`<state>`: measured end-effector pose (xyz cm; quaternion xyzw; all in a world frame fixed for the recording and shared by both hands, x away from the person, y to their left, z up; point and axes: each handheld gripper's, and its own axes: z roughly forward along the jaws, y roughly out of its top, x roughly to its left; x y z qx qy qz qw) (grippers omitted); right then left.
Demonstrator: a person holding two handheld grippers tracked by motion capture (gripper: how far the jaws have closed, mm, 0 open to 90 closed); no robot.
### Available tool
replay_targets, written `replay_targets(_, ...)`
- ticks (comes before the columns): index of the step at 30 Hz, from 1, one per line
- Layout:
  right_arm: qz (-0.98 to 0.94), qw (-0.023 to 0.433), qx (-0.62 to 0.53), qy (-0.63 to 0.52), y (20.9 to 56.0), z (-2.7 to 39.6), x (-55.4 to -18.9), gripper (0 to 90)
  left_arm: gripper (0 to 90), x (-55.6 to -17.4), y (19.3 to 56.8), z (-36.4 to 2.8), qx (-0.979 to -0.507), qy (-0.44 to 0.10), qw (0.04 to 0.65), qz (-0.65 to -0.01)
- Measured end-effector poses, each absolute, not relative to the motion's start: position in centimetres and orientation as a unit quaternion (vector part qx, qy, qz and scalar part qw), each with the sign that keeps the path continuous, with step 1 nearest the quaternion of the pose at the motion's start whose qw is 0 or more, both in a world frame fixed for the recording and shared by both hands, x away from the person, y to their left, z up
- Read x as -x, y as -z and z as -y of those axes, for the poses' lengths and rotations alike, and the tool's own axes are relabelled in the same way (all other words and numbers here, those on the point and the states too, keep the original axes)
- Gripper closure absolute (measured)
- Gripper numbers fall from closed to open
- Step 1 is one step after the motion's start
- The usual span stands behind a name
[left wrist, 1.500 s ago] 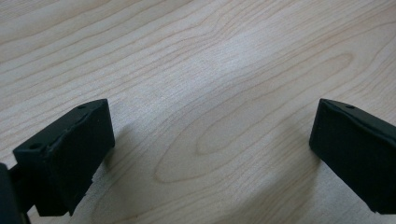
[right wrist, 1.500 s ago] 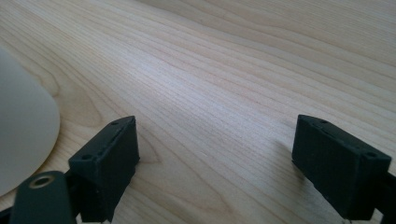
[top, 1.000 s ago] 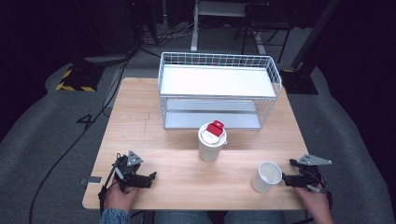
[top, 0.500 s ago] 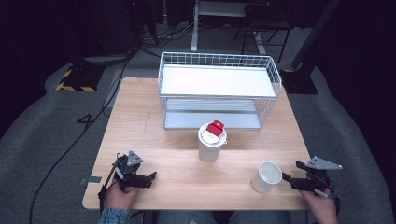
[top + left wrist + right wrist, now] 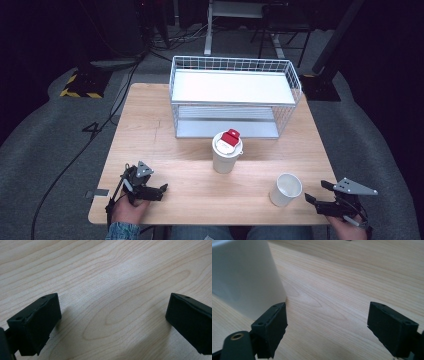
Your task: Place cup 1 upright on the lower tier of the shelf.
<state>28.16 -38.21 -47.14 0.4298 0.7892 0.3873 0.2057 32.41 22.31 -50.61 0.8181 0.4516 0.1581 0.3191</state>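
my right gripper (image 5: 314,199) sits off the near right corner of the table (image 5: 200,150), jaws pointing toward the open white cup (image 5: 286,189), which stands upright on the wood just beside my tips, a little apart from them. in the right gripper view my two black jaws stand apart with bare wood between them; the white cup (image 5: 244,277) rises just beyond my left jaw, outside the gap, and whether that jaw brushes its wall i cannot tell. my jaws have just been closing a little, with nothing between them, and they are parted now, gripping nothing.

my left gripper (image 5: 161,189) rests low on the near left part of the table, held in my left hand (image 5: 127,207). in the left gripper view its jaws stand wide apart over bare wood grain, holding nothing and pressing on nothing.

farther in, near the table's middle, a lidded white cup (image 5: 226,152) with a red tab on top stands upright, well apart from both grippers. behind it sits a white wire basket (image 5: 235,75) with a flat white shelf inside.
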Motion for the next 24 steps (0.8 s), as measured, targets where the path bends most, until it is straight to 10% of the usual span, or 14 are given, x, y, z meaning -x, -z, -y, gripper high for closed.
replay_targets(24, -0.808, 0.194, -0.364, -0.421, 43.8, 35.4, -24.8, 15.2, 0.6, -32.4, 50.6, -22.3, -0.818, -0.158, 0.319, -0.452)
